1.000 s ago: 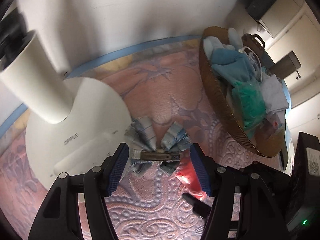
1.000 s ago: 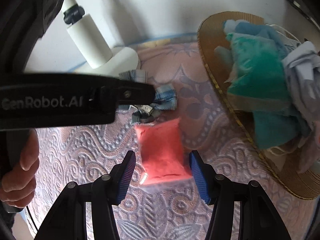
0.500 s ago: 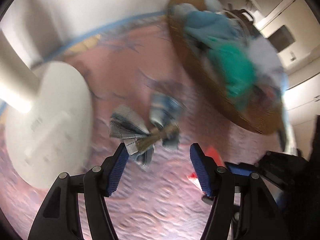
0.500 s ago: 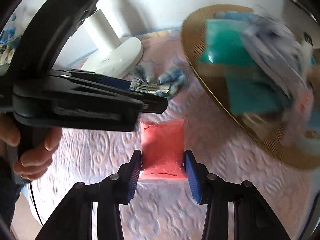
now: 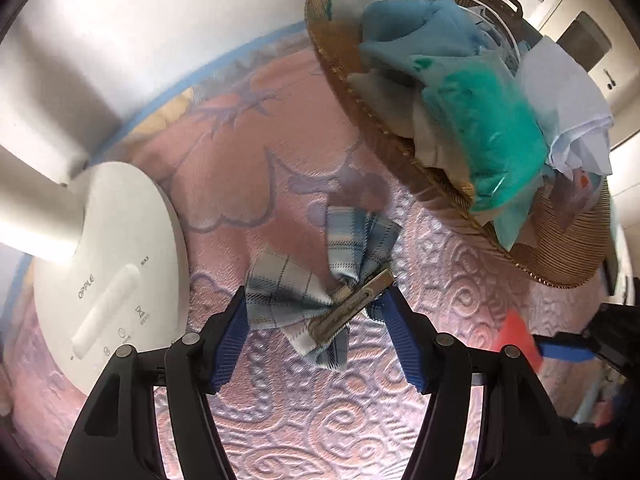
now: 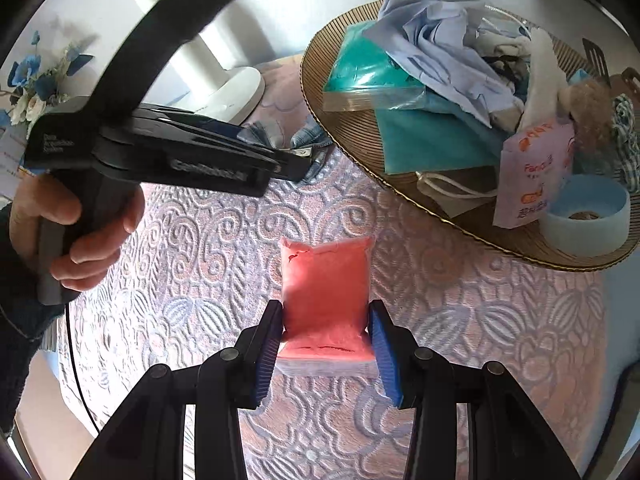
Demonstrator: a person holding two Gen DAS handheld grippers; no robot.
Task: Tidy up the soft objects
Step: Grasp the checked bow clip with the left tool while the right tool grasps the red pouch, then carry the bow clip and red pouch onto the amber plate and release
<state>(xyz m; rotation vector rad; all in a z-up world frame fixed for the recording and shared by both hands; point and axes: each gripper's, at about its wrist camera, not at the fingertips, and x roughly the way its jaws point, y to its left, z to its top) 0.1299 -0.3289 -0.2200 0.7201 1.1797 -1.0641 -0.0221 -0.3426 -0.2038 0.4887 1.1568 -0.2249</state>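
A blue plaid bow hair clip lies on the pink embossed cloth, between the fingers of my left gripper, which is open around it. It also shows in the right wrist view, partly behind the left gripper. My right gripper is shut on a pink-red soft packet and holds it over the cloth. A wicker basket at the right holds several soft things: a green bagged item, blue cloths, a white shirt.
A white lamp base stands at the left, close to my left gripper. The wall runs behind. In the basket's near end are a light blue cup and a pink printed packet. Blue artificial flowers stand far left.
My right gripper has closed on the pink-red packet and raised it. My left gripper has swung and moved in around the bow clip, which now looks tilted.
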